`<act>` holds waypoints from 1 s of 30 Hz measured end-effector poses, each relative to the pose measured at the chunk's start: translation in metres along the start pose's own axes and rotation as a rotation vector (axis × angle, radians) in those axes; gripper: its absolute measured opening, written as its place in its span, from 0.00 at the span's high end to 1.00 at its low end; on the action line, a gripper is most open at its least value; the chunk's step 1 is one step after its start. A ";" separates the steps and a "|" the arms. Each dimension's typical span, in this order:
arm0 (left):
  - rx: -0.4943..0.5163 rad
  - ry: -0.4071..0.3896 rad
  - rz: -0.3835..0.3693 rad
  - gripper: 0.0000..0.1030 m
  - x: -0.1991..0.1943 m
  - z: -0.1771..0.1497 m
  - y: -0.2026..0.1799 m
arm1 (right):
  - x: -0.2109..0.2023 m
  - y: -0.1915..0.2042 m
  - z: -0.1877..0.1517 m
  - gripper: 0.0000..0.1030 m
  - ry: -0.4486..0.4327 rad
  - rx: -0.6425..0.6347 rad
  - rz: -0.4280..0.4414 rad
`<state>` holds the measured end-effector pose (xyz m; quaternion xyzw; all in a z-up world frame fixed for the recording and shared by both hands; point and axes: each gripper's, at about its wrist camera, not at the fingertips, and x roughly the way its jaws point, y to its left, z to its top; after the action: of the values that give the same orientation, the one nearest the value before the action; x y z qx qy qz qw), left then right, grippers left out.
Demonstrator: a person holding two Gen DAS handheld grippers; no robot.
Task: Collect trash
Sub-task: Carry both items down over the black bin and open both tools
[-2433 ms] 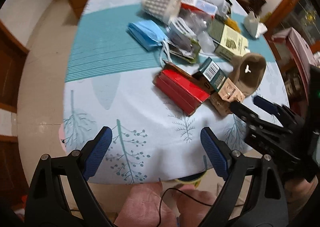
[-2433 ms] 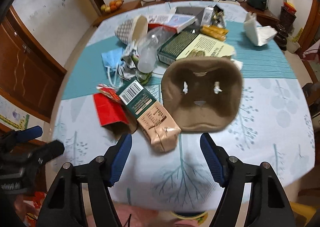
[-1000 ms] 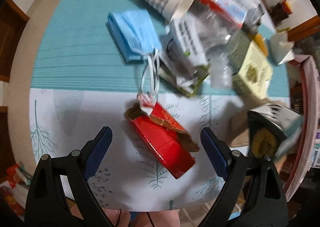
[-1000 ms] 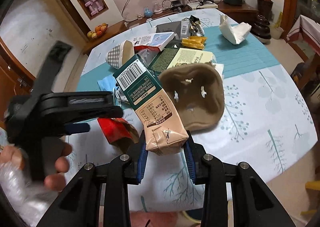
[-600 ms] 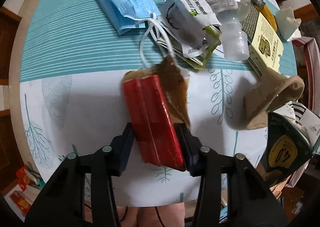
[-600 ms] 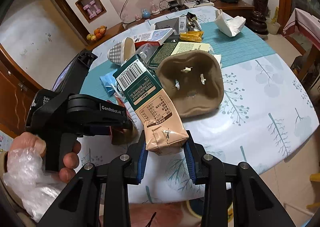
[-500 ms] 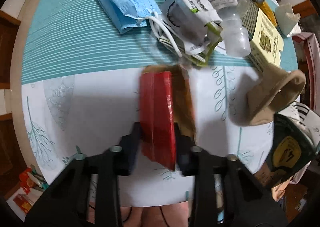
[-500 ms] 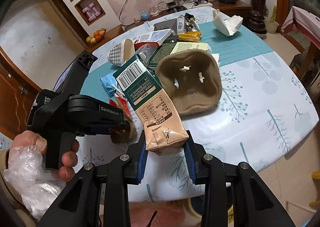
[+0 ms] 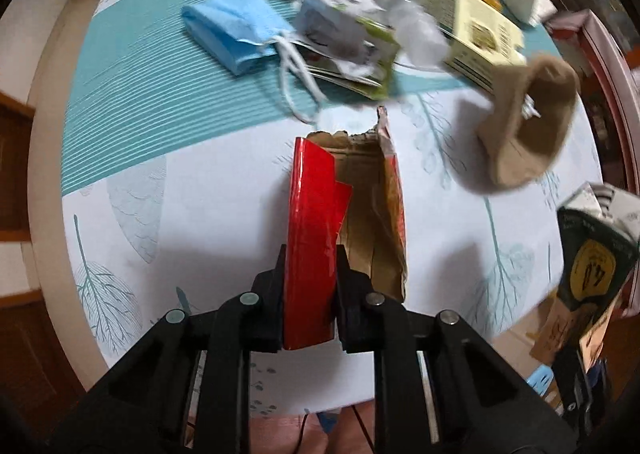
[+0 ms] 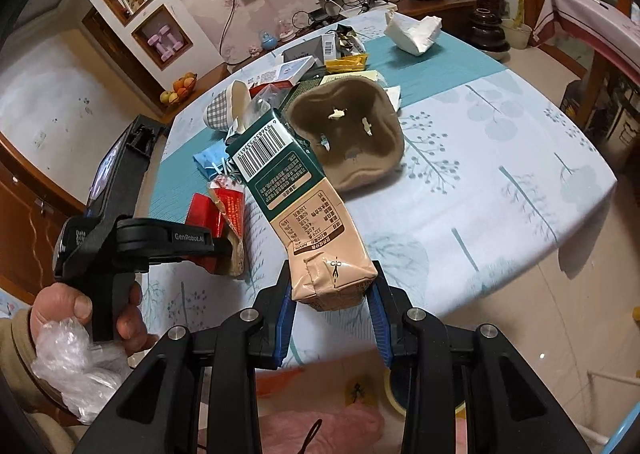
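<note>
Left gripper [image 9: 310,286] pinches the near end of a torn red box [image 9: 316,222], brown cardboard inside showing, over the near part of the table [image 9: 192,190]. Right gripper [image 10: 330,300] clamps the tan end of a green-and-tan carton [image 10: 296,198], barcode end tilted up and away, clear of the tabletop. A brown pulp cup tray [image 10: 348,134] sits just beyond the carton. A blue face mask [image 9: 236,30] lies on the teal stripe, touching the trash pile. The left hand [image 10: 76,314] also grips a clear plastic bag [image 10: 76,370].
</note>
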<state>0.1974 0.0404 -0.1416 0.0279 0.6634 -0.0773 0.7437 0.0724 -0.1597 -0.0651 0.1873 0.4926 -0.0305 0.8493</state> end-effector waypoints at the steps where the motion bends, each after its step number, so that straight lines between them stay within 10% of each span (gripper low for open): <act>1: 0.015 -0.004 0.003 0.85 -0.001 -0.003 -0.005 | -0.003 0.000 -0.002 0.68 -0.002 0.004 0.002; 17: 0.195 -0.133 -0.030 0.85 -0.066 -0.090 -0.089 | -0.071 -0.058 -0.057 0.68 -0.023 0.036 -0.025; 30: 0.365 -0.113 0.000 0.85 -0.026 -0.171 -0.185 | -0.085 -0.165 -0.148 0.68 0.066 0.206 -0.080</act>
<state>-0.0019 -0.1154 -0.1251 0.1580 0.5957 -0.1976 0.7623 -0.1327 -0.2725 -0.1060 0.2545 0.5217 -0.1086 0.8070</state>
